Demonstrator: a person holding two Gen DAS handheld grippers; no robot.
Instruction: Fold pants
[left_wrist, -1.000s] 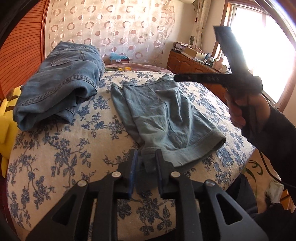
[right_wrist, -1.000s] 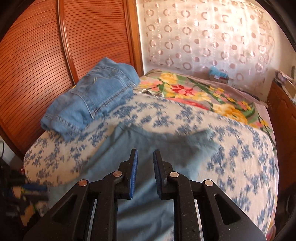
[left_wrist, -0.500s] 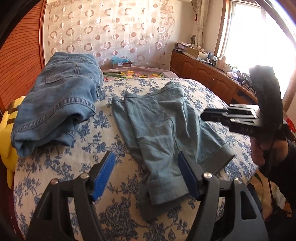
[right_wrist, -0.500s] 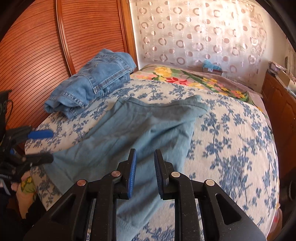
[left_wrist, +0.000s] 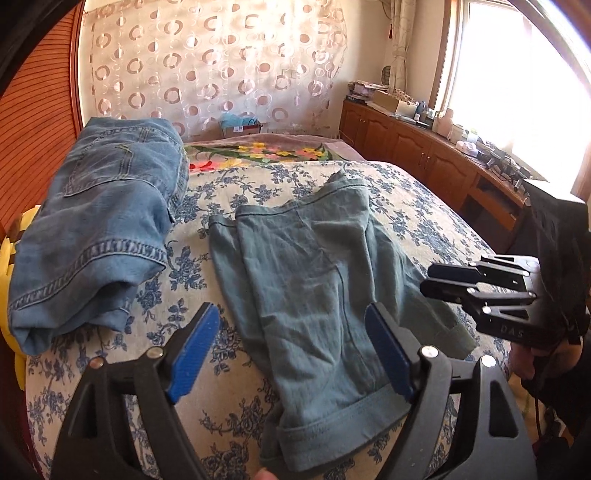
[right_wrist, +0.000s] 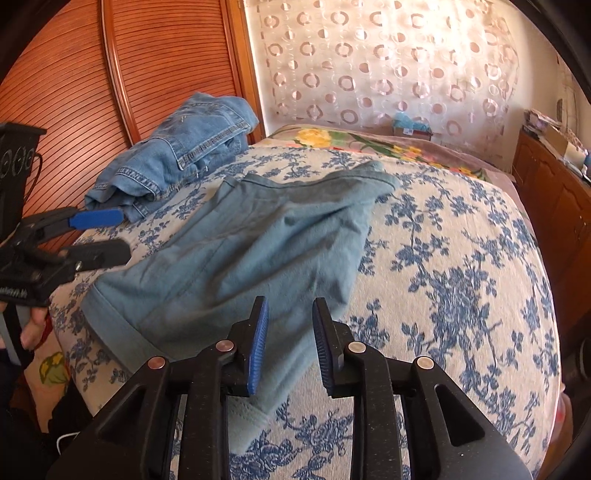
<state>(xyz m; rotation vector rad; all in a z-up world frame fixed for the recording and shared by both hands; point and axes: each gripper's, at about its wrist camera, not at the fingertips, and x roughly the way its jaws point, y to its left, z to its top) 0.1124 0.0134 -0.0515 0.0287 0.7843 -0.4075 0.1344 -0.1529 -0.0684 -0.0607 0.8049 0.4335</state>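
Floral bed (left_wrist: 406, 192) — teal shorts (left_wrist: 317, 280), folded jeans (left_wrist: 99, 221).

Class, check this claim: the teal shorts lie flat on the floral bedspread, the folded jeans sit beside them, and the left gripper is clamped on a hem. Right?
Not quite. The left gripper is open, holding nothing, as the left wrist view shows. The teal shorts do lie on the floral bedspread, folded jeans beside them.

Black gripper (left_wrist: 295, 354), blue pads (left_wrist: 194, 347), silver screws

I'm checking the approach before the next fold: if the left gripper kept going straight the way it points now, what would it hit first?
Most likely the grey-blue shorts: the left gripper is open, its jaws spread over the near leg hem. Depth is unclear, so it may be hovering above the cloth rather than touching it.
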